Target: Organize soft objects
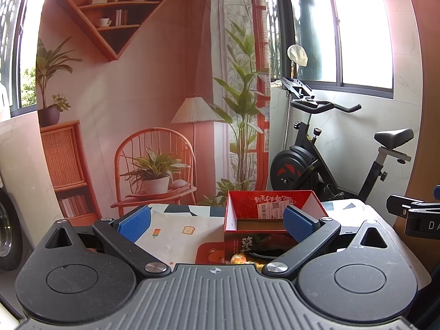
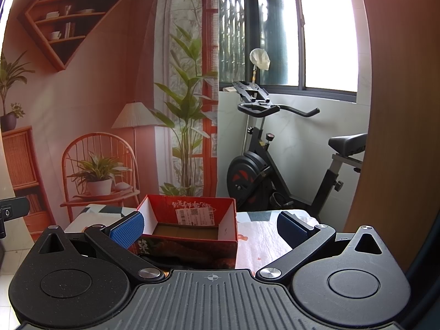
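while both of my hand-held grippers hover above the table, neither one is carrying anything. my left gripper (image 1: 217,221), with its blue ridged pads (image 1: 134,224) spread wide apart, looks across a cloth-covered table (image 1: 176,228) printed with small cartoon toast and ice lollies. my right gripper (image 2: 209,227) is likewise spread wide with nothing between its pads.

an open red cardboard box (image 1: 272,211) with white lettering and a shipping label inside sits on the table, ahead of both grippers, its top open so things can be dropped in. its brown floor looks bare from the right wrist view, so i judge the sorting has barely begun.

just below the box, at the near edge of the left view, a small yellow and orange soft thing (image 1: 240,260) peeks out beside my left gripper's body; most of it is hidden, so i cannot tell what it is. it lies close under my left gripper, likely the first piece to lift into the box
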Tool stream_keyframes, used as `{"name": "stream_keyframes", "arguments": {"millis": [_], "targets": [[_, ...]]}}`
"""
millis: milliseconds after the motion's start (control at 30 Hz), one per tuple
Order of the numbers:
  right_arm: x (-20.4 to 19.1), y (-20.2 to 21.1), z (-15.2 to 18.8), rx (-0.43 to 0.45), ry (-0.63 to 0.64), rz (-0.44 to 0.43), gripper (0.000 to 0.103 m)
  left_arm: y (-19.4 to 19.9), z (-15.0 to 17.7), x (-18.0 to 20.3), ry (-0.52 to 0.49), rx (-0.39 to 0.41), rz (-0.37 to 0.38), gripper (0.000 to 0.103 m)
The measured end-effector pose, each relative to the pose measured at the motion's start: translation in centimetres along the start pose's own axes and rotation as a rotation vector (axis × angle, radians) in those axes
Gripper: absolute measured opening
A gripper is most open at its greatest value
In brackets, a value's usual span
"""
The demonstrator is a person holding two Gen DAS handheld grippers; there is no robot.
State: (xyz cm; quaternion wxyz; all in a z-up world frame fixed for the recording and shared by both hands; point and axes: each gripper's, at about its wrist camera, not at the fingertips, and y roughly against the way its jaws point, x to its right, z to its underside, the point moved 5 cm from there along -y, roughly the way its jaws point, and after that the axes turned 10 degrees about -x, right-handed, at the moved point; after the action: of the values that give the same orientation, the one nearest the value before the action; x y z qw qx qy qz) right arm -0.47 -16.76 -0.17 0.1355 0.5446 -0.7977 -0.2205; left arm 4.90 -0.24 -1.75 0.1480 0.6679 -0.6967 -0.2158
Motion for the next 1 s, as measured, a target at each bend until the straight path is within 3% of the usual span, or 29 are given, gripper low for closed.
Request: {"name": "stream_keyframes", "arguments": {"millis": [633,833,1000], "targets": [[0.0,0.0,-0.1,0.0,-0.001,-0.002,0.103,-0.1,0.1,0.2,-0.003,-0.013,0.001,0.103],[0.3,-1.1,1.2,-0.001,-0.05,-0.048,0.103,-0.8,0.6,-0.2,0.011,-0.016,0.01,0.103],[1.5,-4.0,3.0,-0.001,-0.144,-0.096,0.103,-3.2,1.8,-0.3,-0.018,-0.025,-0.076,0.103]]}}
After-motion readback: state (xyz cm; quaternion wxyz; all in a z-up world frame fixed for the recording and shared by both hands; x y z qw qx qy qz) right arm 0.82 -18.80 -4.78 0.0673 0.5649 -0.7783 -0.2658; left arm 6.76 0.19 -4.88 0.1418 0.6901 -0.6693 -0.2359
